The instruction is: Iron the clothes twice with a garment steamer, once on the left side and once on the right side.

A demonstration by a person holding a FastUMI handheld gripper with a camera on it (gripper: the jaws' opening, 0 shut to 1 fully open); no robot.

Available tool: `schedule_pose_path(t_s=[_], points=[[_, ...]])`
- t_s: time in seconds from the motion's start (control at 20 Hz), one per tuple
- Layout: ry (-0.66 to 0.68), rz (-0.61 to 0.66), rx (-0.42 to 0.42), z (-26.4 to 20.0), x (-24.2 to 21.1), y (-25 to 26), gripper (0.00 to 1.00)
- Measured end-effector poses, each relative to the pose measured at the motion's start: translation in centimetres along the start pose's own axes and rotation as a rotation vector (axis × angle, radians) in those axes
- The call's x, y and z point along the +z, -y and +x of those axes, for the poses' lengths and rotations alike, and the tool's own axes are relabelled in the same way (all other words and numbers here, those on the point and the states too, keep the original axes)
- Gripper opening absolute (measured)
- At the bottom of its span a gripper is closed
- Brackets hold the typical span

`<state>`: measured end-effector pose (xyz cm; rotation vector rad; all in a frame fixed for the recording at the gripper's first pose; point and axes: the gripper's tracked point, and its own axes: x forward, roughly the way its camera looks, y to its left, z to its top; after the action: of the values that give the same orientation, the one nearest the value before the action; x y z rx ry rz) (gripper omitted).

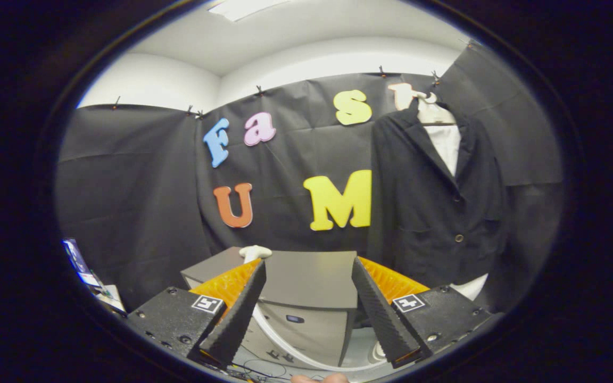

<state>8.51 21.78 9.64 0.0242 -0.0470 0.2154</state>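
We are holding the gripper [309,314] with its fingers spread wide and nothing between them. Just beyond the left finger, the steamer head [255,252] is peeking up at the far left of the grey cabinet [306,279], its white hose [285,346] curving down the cabinet front. The dark jacket [434,202] is hanging upright on the far right, so we judge that we are reaching slightly left first.
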Motion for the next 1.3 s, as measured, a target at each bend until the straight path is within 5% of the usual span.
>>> schedule_pose_path(t_s=[0.4,0.65,1.0,1.3], points=[[-0.014,-0.115,0.171,11.5,0.9,-7.2,1.0],[-0.204,-0.054,0.305,19.2,-2.1,-10.7,1.0],[-0.499,-0.068,0.364,25.6,-8.8,-13.6,1.0],[-0.629,-0.148,0.31,27.0,-11.5,-13.3,1.0]])
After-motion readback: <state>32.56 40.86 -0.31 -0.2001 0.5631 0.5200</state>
